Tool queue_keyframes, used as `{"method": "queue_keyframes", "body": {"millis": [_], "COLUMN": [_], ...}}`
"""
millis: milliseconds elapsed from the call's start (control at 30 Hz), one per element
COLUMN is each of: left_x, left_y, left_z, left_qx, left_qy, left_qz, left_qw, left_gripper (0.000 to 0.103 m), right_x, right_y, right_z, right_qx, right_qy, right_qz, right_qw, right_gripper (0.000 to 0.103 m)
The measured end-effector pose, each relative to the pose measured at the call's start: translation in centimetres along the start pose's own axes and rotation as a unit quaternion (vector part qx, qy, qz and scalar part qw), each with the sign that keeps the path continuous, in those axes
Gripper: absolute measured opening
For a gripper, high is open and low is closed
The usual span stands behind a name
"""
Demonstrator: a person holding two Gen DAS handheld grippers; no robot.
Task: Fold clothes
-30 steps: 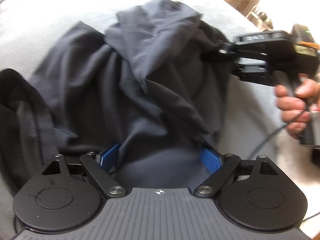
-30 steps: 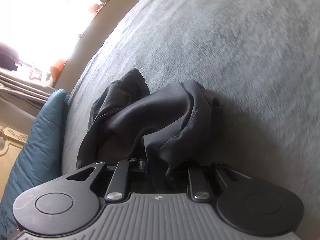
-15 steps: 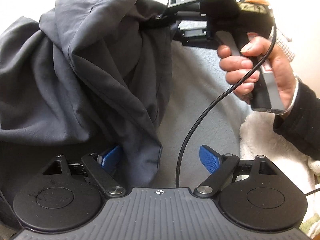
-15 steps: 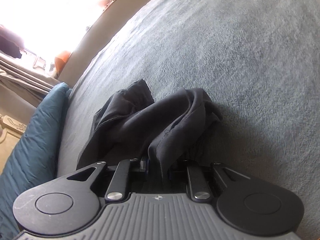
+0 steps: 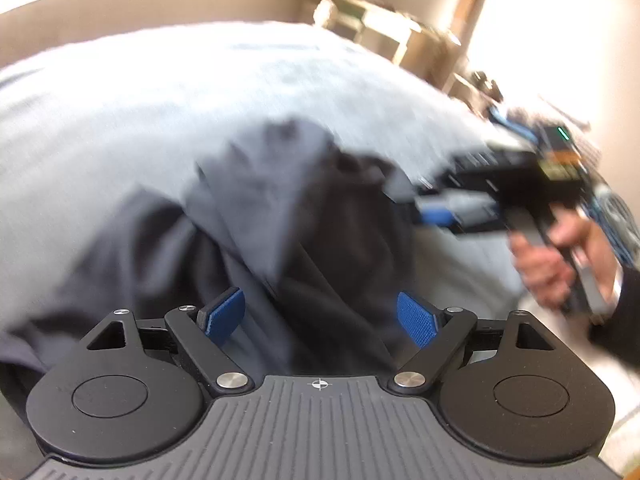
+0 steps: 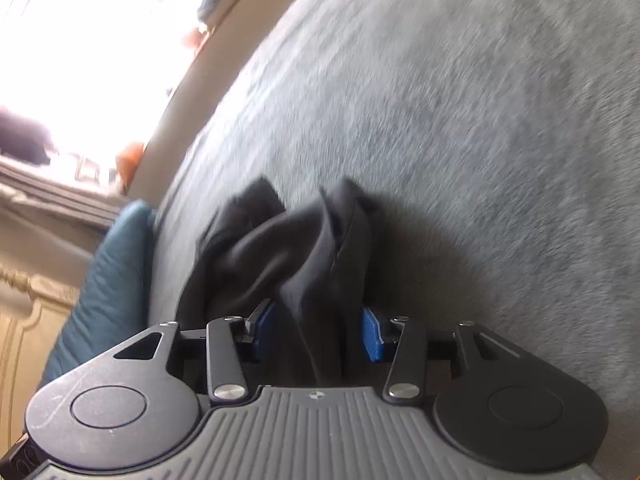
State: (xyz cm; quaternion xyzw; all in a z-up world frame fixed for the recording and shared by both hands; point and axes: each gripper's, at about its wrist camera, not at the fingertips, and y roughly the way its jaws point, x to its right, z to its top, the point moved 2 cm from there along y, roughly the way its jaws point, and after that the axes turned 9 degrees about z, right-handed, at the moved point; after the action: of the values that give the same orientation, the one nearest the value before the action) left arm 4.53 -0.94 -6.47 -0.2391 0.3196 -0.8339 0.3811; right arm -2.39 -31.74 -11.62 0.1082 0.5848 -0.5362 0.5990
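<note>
My right gripper jaws have just been opening: blue pads now stand apart w/ a fold of the dark garment hanging loose between them, not pinched. A sec ago they were clamped on it, so that corner is let go. Garment sits bunched on the grey bed cover, just ahead of both tools. Left gripper is wide open, cloth between pads but unpressed, same as before. Prob still far from a fold; need a re-grab.
</note>
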Motion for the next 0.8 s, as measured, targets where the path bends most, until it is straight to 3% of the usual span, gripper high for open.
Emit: {"method": "queue_keyframes", "body": {"millis": [133,200,267,333,433,567,667,767,800], "left_x": [-0.2,0.5,0.8,0.2,-1.3,-4.3,-7.0,-9.1,-9.6], "left_y": [2.5,4.7,6.6,6.8,5.9,5.0,5.7,7.3,7.6], "left_z": [2.0,2.5,2.9,2.8,2.9,3.8,4.3,4.0,3.8], "left_qx": [0.023,0.020,0.017,0.006,0.019,0.054,0.045,0.008,-0.002], "left_qy": [0.008,0.012,0.013,-0.003,-0.038,-0.090,-0.125,-0.156,-0.173], "left_qz": [0.028,0.050,0.078,0.080,0.082,0.119,0.137,0.131,0.127], "left_qw": [0.9993,0.9984,0.9968,0.9968,0.9958,0.9873,0.9816,0.9790,0.9768], "left_gripper": [0.084,0.078,0.055,0.030,0.012,0.007,0.007,0.017,0.027], "right_x": [0.2,0.3,0.5,0.9,1.0,1.0,1.1,1.2,1.3], "right_y": [-0.5,-0.2,0.4,1.1,2.4,3.7,4.1,4.5,4.5], "right_z": [0.8,1.2,1.5,1.4,1.3,0.9,0.9,0.9,0.9], "right_qx": [0.033,0.042,0.045,0.044,0.039,0.028,0.025,0.022,0.020], "right_qy": [0.020,0.028,0.037,0.047,0.052,0.041,0.043,0.047,0.050], "right_qz": [0.006,0.010,0.008,0.005,0.008,0.000,-0.002,-0.004,-0.005], "right_qw": [0.999,0.999,0.998,0.998,0.998,0.999,0.999,0.999,0.999], "right_gripper": [0.058,0.058,0.058,0.058,0.057,0.053,0.053,0.053,0.054]}}
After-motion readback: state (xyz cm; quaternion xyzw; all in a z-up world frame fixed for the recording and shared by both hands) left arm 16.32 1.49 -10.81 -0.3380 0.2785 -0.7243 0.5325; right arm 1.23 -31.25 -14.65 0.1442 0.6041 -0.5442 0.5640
